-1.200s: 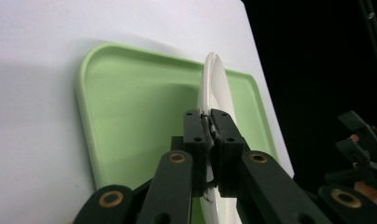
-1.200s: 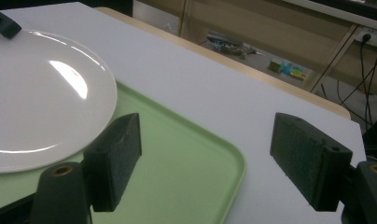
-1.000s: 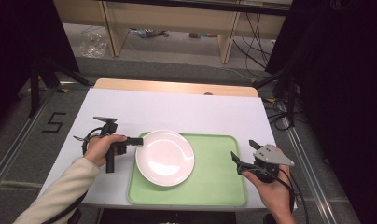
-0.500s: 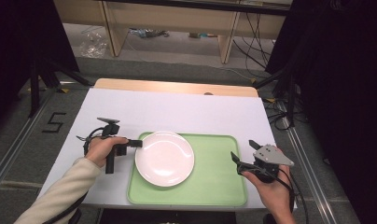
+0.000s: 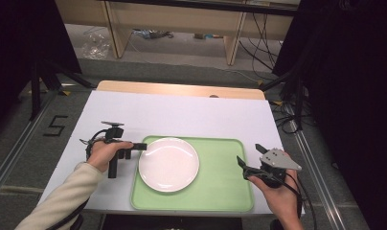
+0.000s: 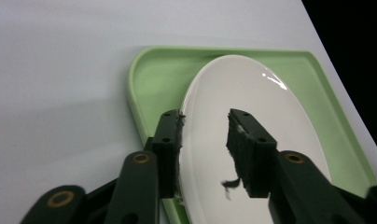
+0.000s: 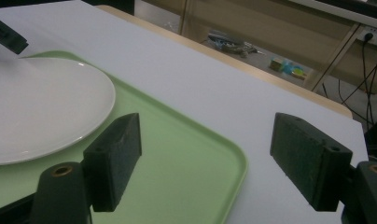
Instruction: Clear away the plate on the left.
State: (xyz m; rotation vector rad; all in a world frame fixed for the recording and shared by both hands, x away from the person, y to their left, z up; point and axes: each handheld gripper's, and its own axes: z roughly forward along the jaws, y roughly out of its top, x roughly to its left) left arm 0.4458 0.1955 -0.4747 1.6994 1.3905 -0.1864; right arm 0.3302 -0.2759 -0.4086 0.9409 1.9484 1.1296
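Note:
A white plate (image 5: 168, 164) lies on the left half of a light green tray (image 5: 220, 182). My left gripper (image 5: 142, 146) reaches in from the left at the plate's near-left rim. In the left gripper view the left gripper (image 6: 205, 121) straddles the rim of the plate (image 6: 252, 107). One jaw is outside the rim over the tray (image 6: 149, 79) and one is above the plate. Its jaws have just been opening, and a gap shows at the pads. My right gripper (image 5: 249, 155) hovers open at the tray's right edge. In its own view the right gripper (image 7: 207, 135) holds nothing, with the tray (image 7: 177, 168) and plate (image 7: 37, 107) ahead.
The tray sits on a white tabletop (image 5: 182, 115) with a wooden far edge (image 5: 182, 89). Beyond it are shelf legs and cables on the floor (image 5: 258, 43). Black curtains stand at both sides. A "5" mark (image 5: 56, 125) is on the floor at the left.
Both hands and the plate stay where they were. From above, the parting of the left jaws is too small to make out.

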